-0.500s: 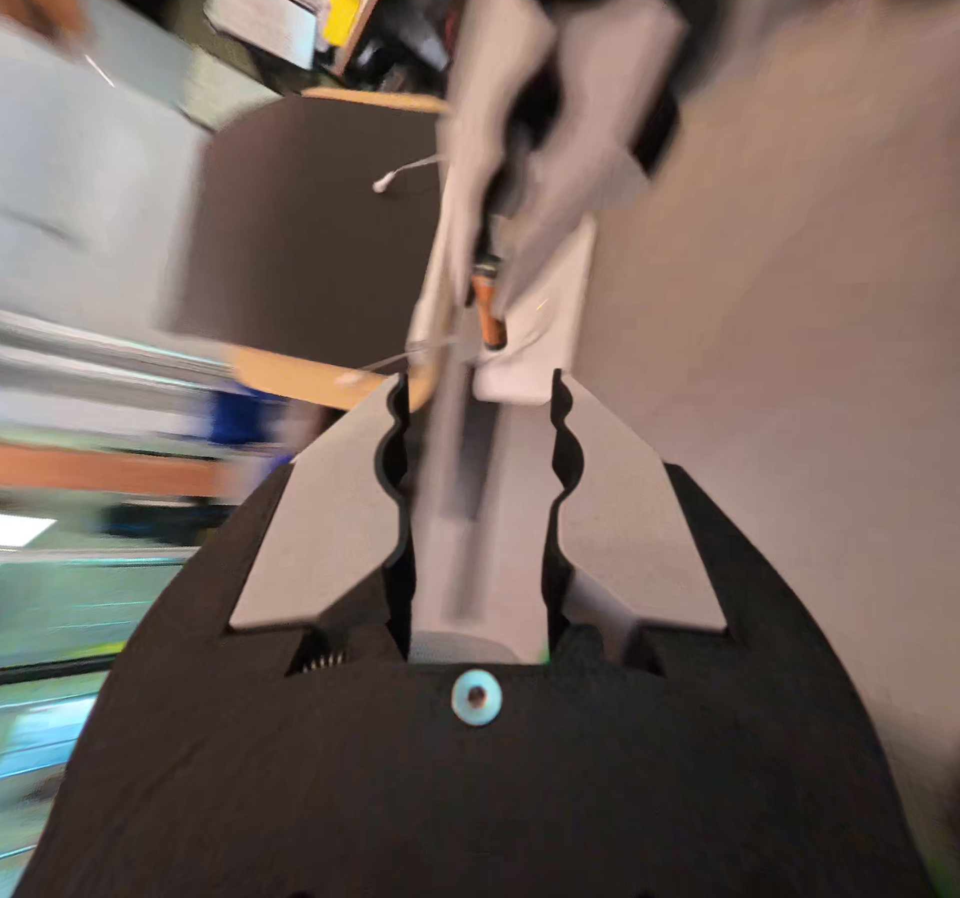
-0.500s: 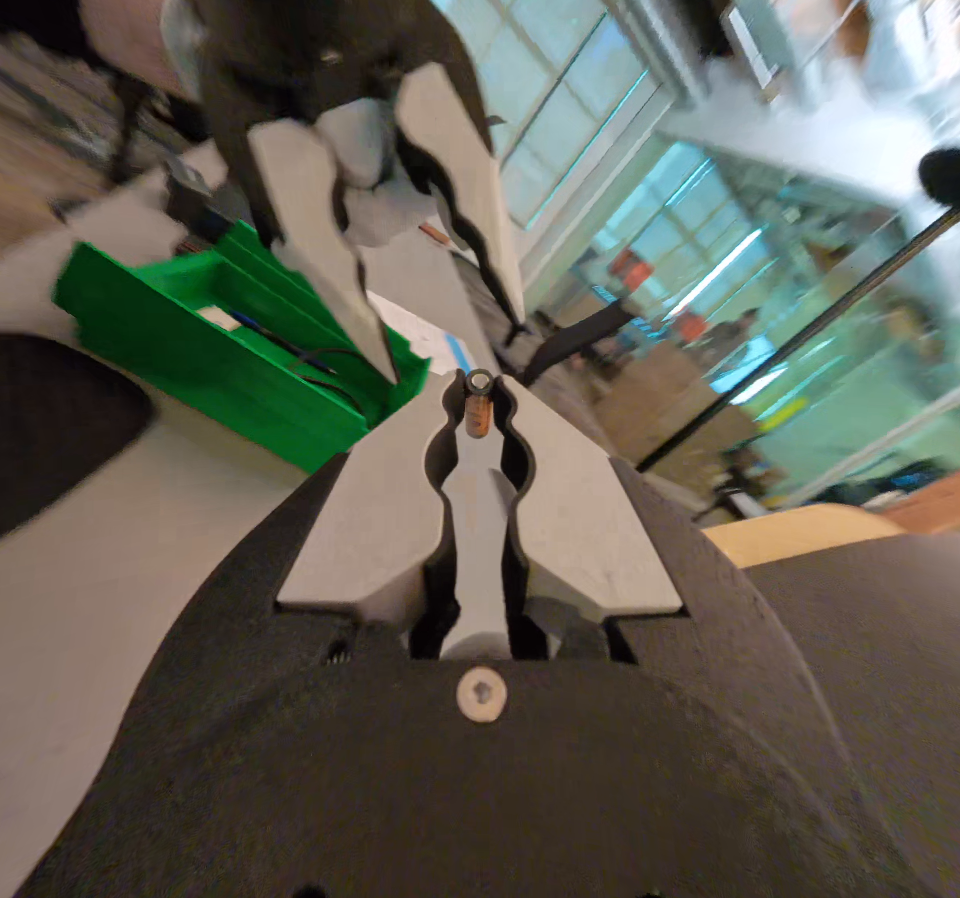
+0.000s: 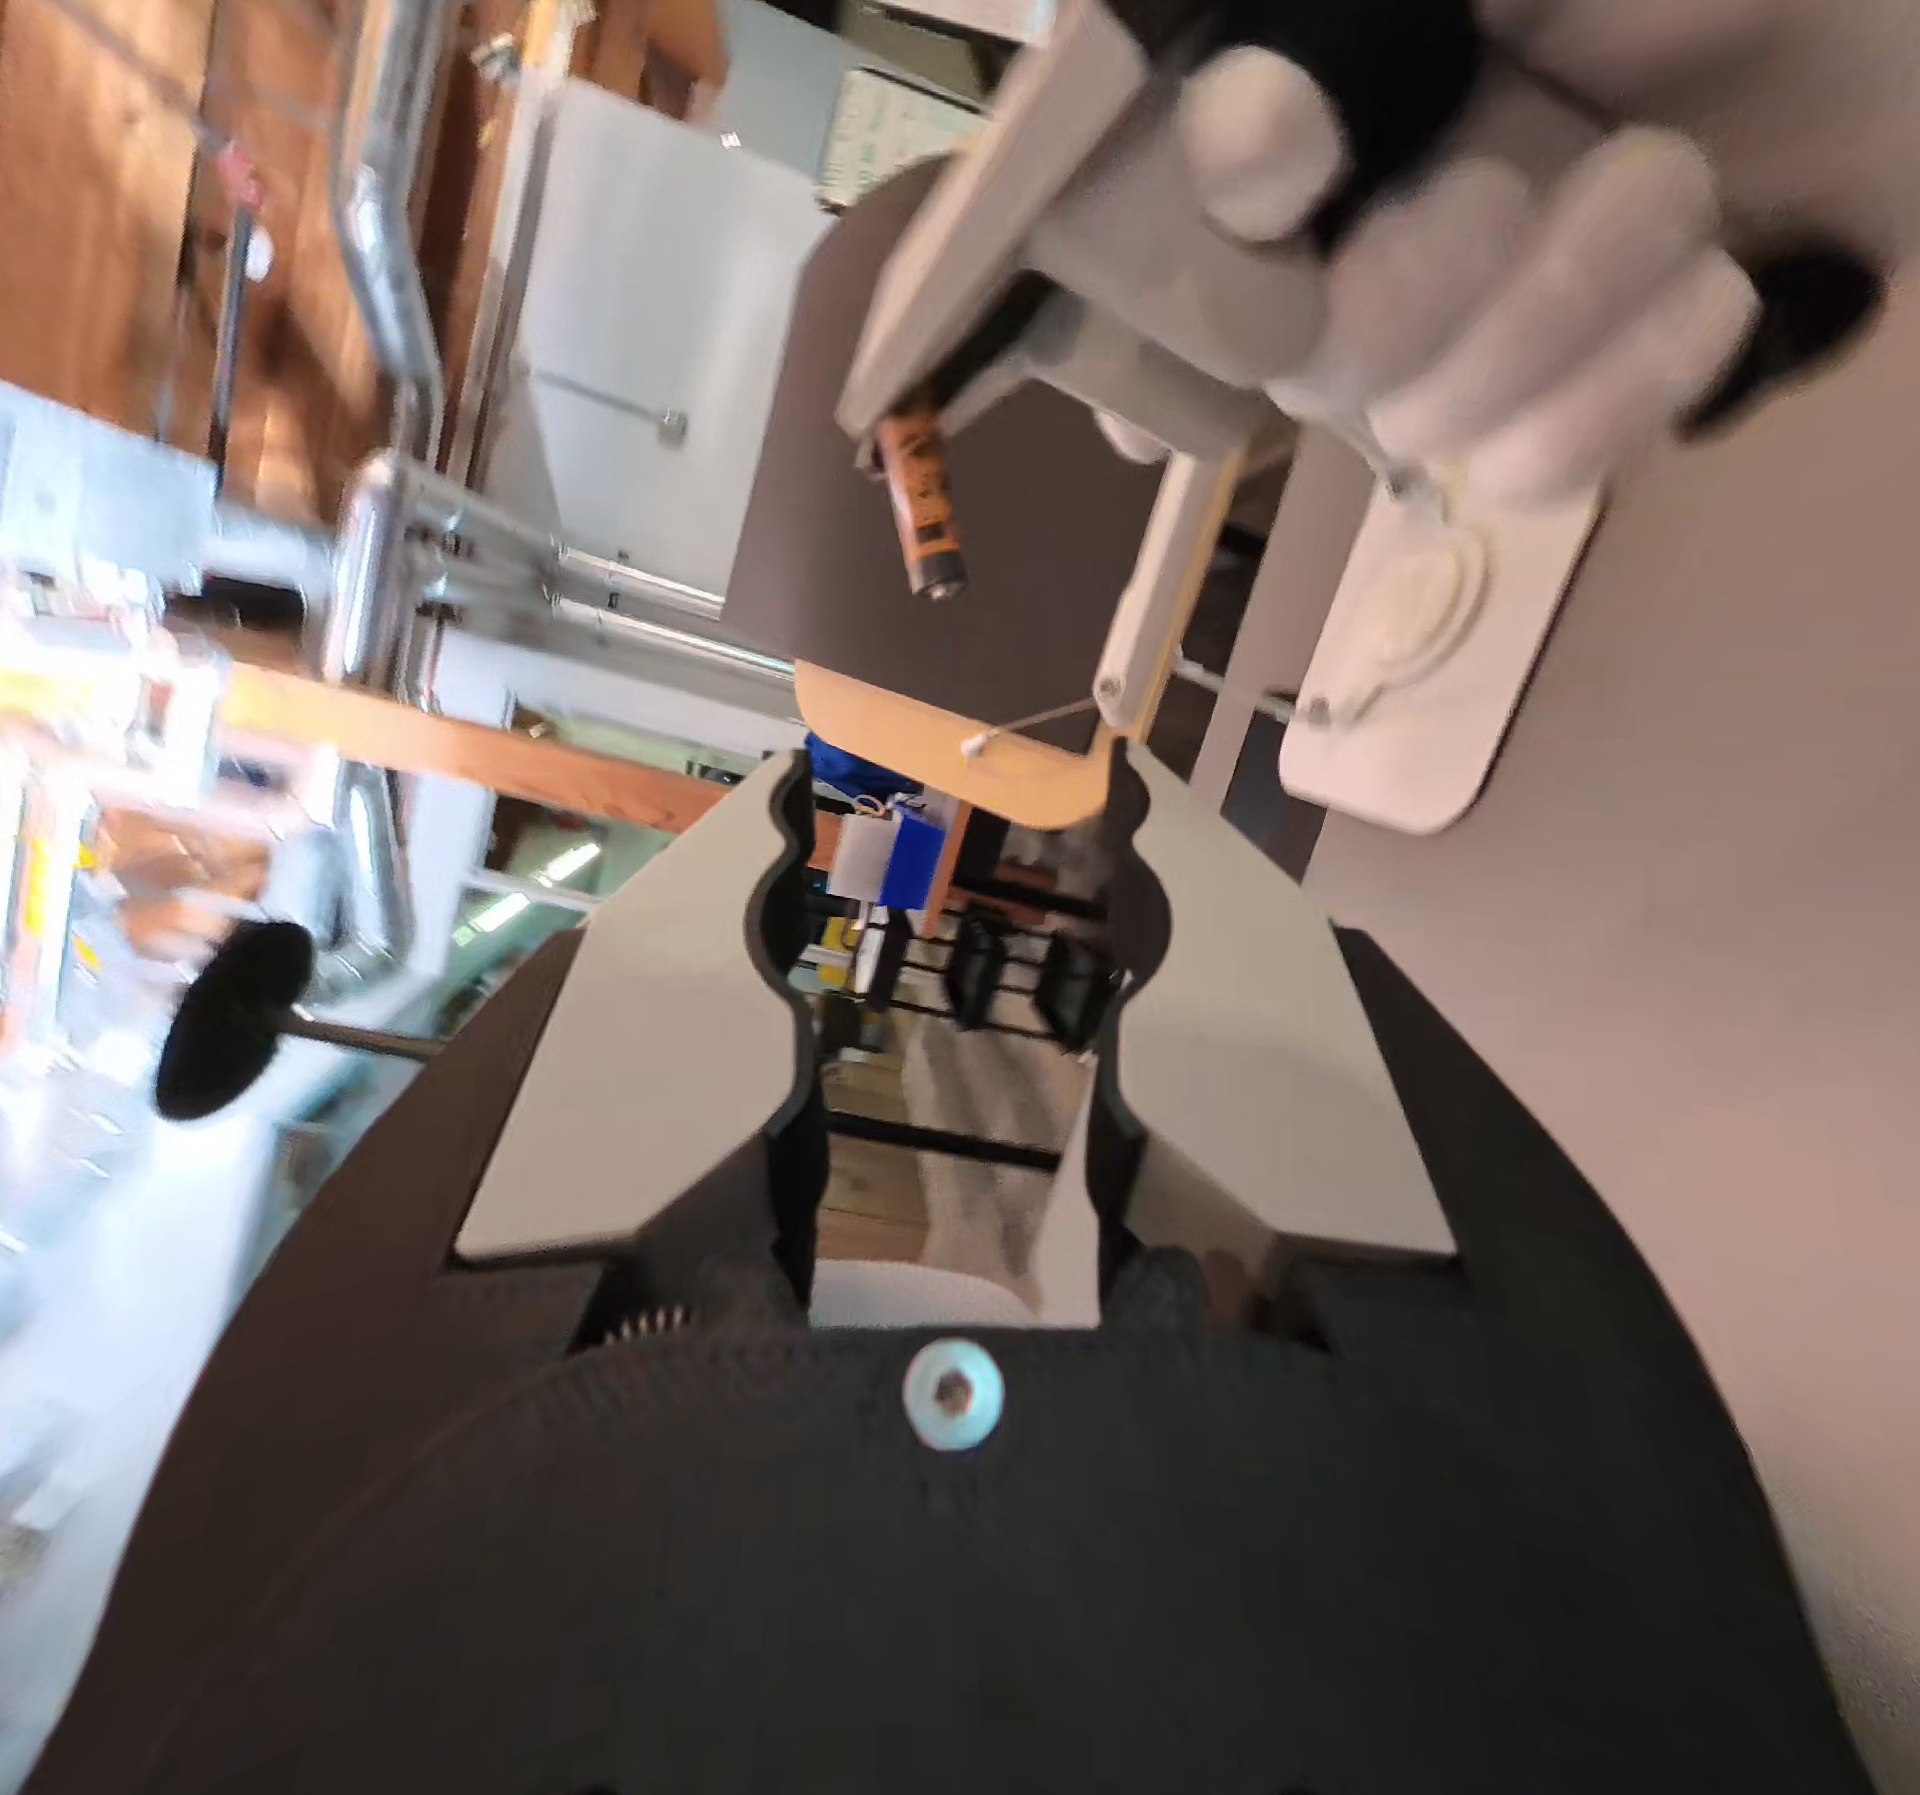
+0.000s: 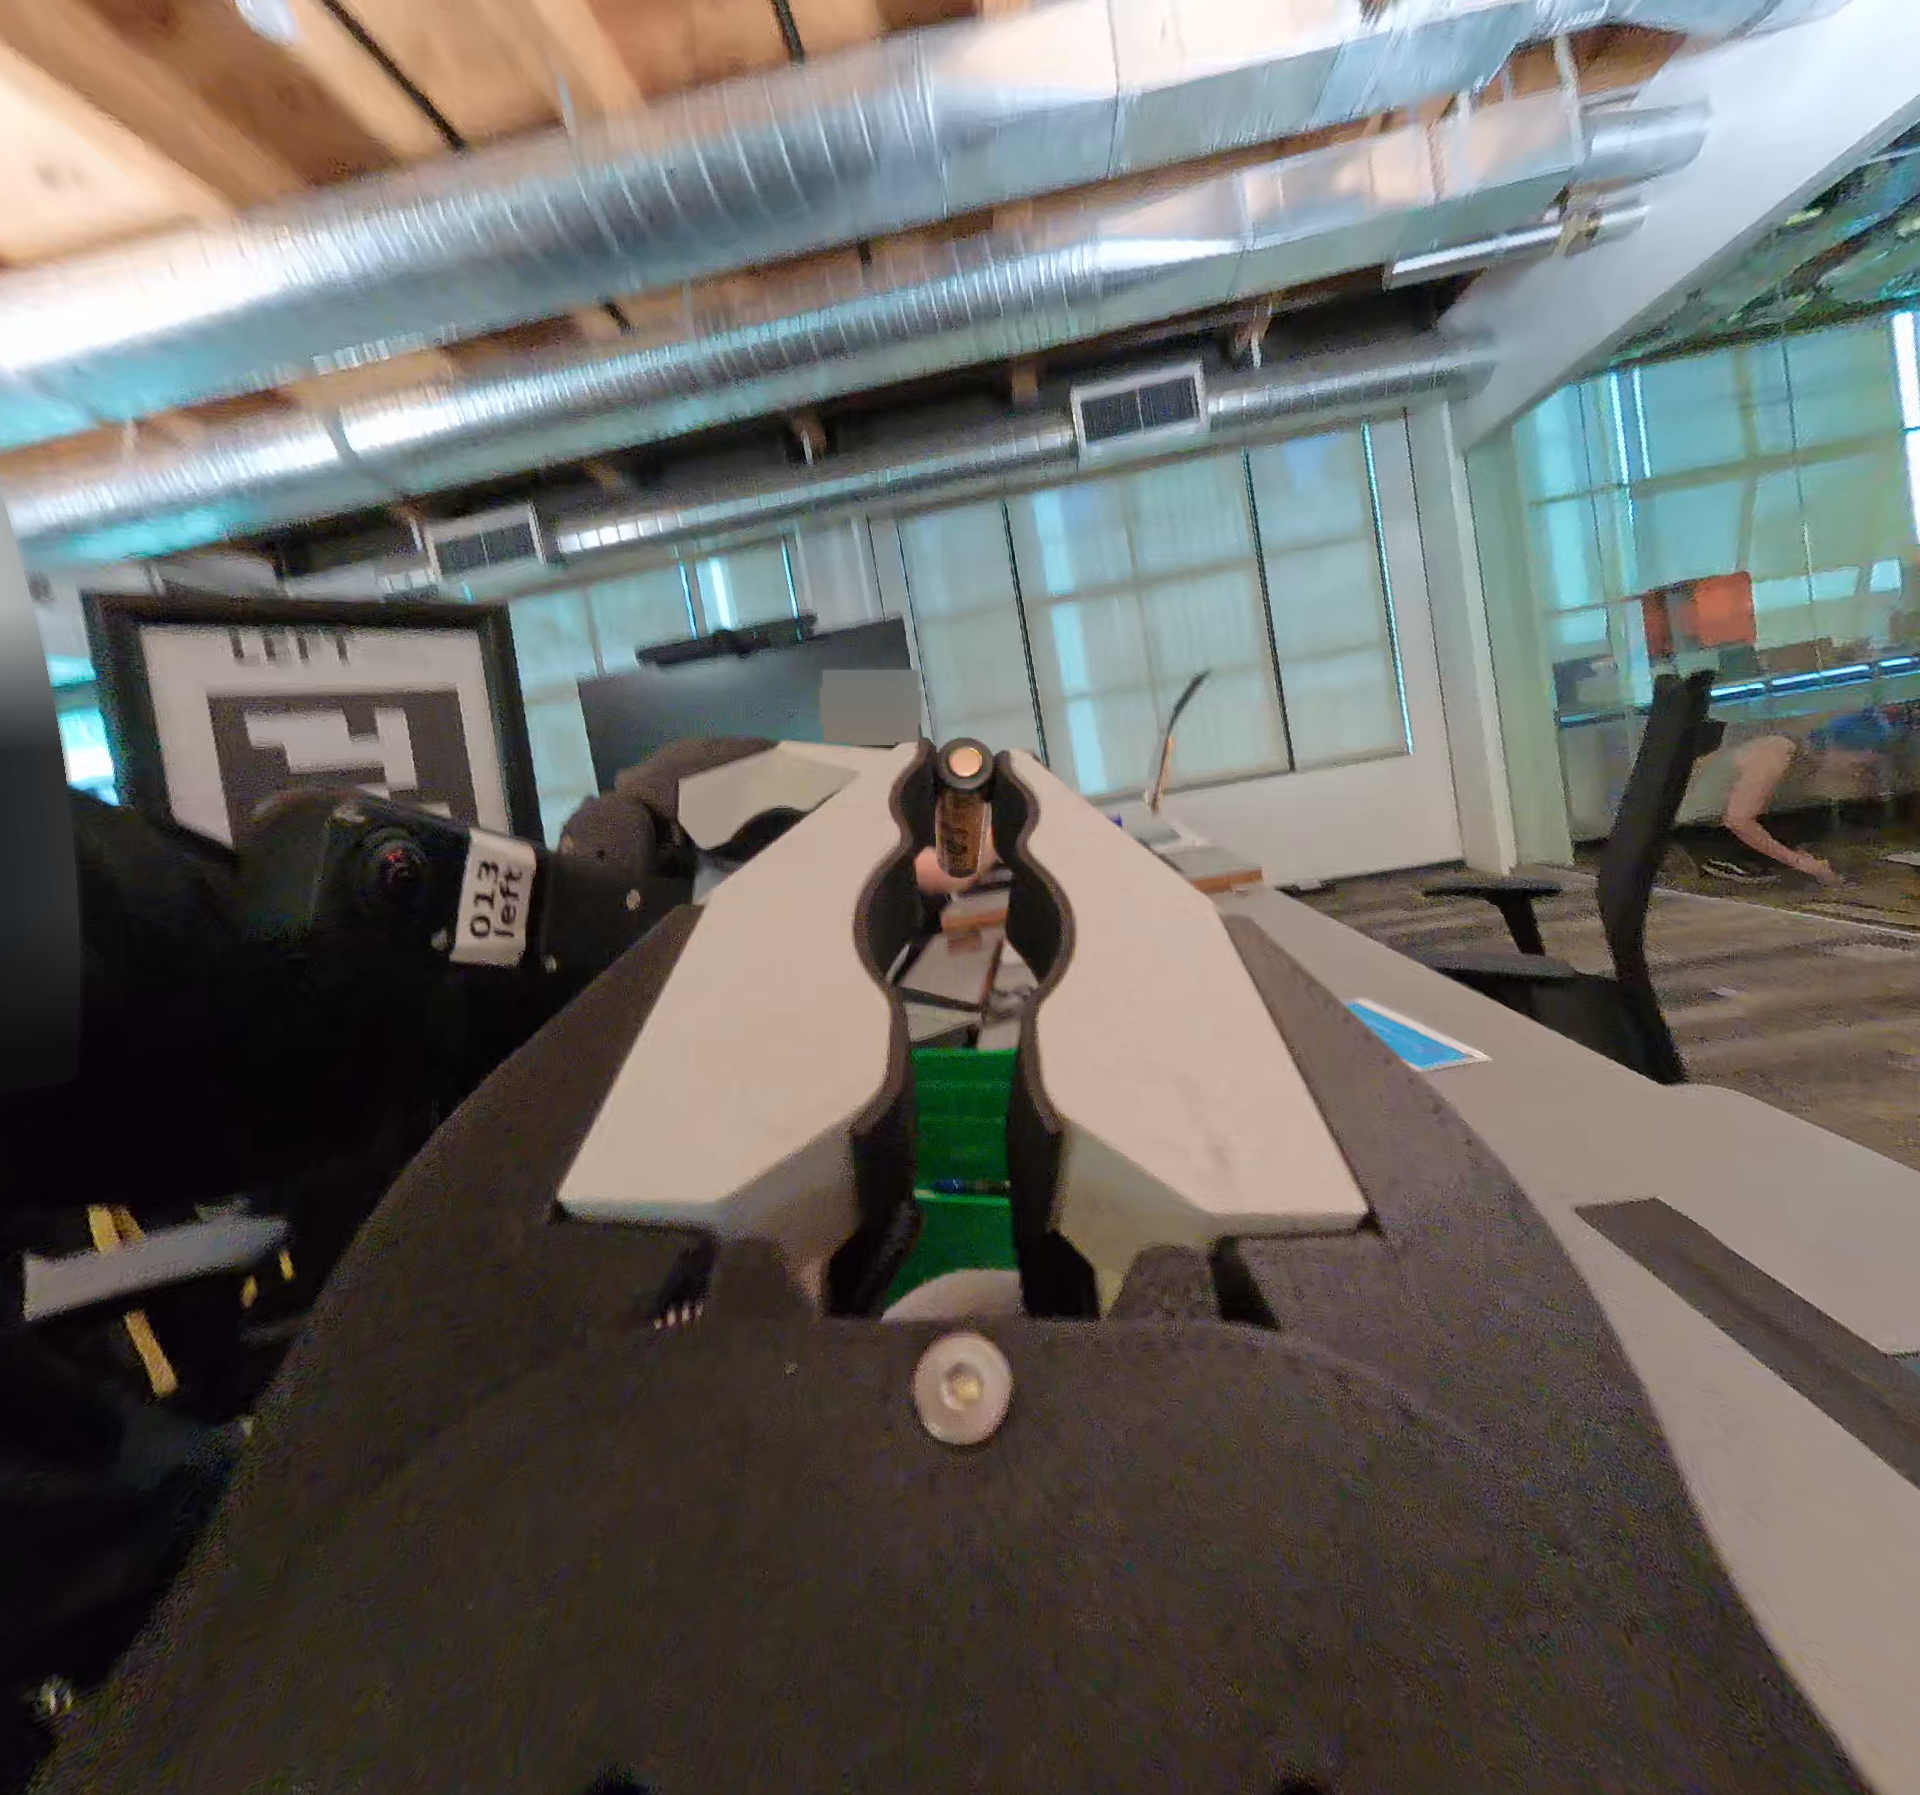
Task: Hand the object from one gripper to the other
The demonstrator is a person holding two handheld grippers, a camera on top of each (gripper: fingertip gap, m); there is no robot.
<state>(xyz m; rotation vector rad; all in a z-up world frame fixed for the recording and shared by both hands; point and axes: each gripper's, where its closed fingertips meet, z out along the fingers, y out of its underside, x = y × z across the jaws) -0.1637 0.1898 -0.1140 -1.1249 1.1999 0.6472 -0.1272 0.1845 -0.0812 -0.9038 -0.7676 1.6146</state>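
The battery, a small orange and black cylinder, is sitting pinched between the fingertips of the right hand-held gripper, its metal end cap facing the right wrist camera and its body pointing down out of the tips. In the left wrist view the same battery is sticking out of the closed grey fingers of the right hand-held gripper, tilted, with its free end in the air, clear of any table. A gloved hand is wrapping around that gripper's black handle in the upper right of the view.

The left hand-held gripper is standing wide apart with nothing between its fingers; the battery is hanging above and ahead of its tips, not touching them. In the right wrist view the left hand-held gripper is showing just to the left of the right one's fingers, beside a black-and-white marker board.

A green bin is showing through the gap between the right fingers, and a grey table is running along the right side, with a black office chair beyond its edge.
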